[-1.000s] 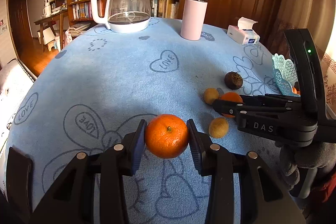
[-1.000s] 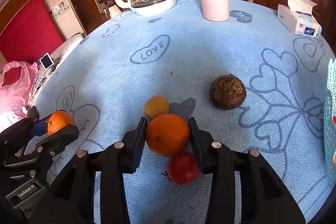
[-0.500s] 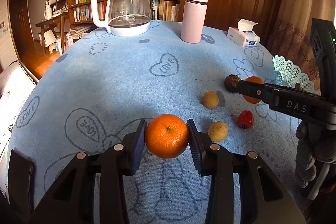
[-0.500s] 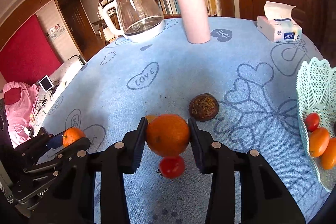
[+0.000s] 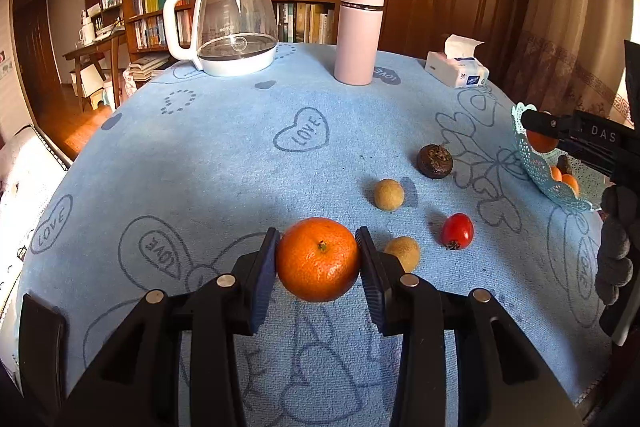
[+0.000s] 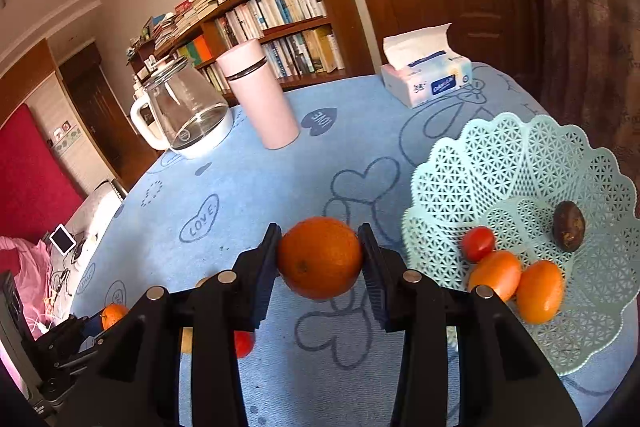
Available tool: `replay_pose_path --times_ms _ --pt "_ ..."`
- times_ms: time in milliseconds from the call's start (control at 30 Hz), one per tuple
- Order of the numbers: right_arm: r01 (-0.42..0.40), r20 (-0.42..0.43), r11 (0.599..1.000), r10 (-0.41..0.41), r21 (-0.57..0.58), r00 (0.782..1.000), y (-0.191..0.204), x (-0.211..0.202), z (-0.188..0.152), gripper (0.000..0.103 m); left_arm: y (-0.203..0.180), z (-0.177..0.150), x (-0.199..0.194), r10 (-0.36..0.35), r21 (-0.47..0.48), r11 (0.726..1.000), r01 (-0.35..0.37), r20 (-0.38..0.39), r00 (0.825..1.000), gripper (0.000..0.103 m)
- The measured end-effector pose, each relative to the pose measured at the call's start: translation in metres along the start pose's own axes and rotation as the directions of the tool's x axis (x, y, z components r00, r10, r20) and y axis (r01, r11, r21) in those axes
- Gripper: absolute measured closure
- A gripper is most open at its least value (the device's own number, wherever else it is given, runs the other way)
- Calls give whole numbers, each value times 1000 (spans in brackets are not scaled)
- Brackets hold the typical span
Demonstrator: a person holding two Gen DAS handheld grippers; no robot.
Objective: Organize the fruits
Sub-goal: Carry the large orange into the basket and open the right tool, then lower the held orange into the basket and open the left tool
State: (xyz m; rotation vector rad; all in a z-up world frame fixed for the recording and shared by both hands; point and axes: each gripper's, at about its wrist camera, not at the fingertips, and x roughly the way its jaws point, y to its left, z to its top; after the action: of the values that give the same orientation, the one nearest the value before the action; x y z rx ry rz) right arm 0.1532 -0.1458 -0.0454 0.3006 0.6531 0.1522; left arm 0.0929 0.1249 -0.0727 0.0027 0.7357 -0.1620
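My left gripper (image 5: 318, 261) is shut on an orange (image 5: 318, 259) held just above the blue tablecloth. My right gripper (image 6: 320, 259) is shut on another orange (image 6: 320, 257), lifted left of the mint lattice basket (image 6: 500, 163). The basket holds a cherry tomato (image 6: 478, 243), two small oranges (image 6: 538, 291) and a dark fruit (image 6: 569, 231). In the left wrist view the right gripper (image 5: 540, 137) is at the basket's (image 5: 532, 167) rim. On the cloth lie a red tomato (image 5: 457, 230), two tan round fruits (image 5: 389, 194) (image 5: 404, 253) and a dark brown fruit (image 5: 434, 161).
A glass kettle (image 5: 236, 27), a pink tumbler (image 5: 359, 34) and a tissue pack (image 5: 456, 67) stand at the far side of the round table. The table edge curves close on the left. Bookshelves and a wooden door are behind.
My right gripper has lifted its orange and carried it right, from over the loose fruits to beside the basket. My left gripper still holds its orange in place.
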Motion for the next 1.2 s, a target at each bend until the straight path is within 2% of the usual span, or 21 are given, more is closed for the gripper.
replay_pose_path --times_ms 133,300,500,633,900,933,1000,1033,1067,1200 --pt "67 38 995 -70 69 997 -31 -14 5 62 -3 2 -1 -1 7 1000 1 5 1000 64" --pt "174 65 972 -186 157 980 -74 -31 6 62 -7 4 -1 -4 15 1000 4 6 1000 64" --pt "304 64 926 -326 224 943 -121 -50 -2 62 -14 6 0 -8 33 999 8 7 1000 64" --pt "340 62 903 -367 262 928 -142 -58 -8 62 -22 8 1 -12 49 999 12 7 1000 64" --pt "368 87 898 -397 241 914 -140 -61 -13 62 -37 13 0 -21 88 996 20 14 1000 64" --pt "371 94 897 -402 239 911 -139 -61 -13 60 -39 15 0 -21 92 996 20 15 1000 64" --pt "381 119 893 -416 238 901 -137 -65 -13 50 -44 17 1 -22 101 995 20 17 1000 64" --pt "385 136 891 -424 242 895 -135 -68 -13 41 -46 18 2 -23 105 994 21 18 1000 64" --pt "388 153 888 -431 247 889 -134 -72 -14 39 -48 19 2 -25 110 994 22 18 1000 64" --pt "386 179 885 -437 261 882 -135 -77 -15 39 -58 22 4 -36 130 991 33 21 999 64"
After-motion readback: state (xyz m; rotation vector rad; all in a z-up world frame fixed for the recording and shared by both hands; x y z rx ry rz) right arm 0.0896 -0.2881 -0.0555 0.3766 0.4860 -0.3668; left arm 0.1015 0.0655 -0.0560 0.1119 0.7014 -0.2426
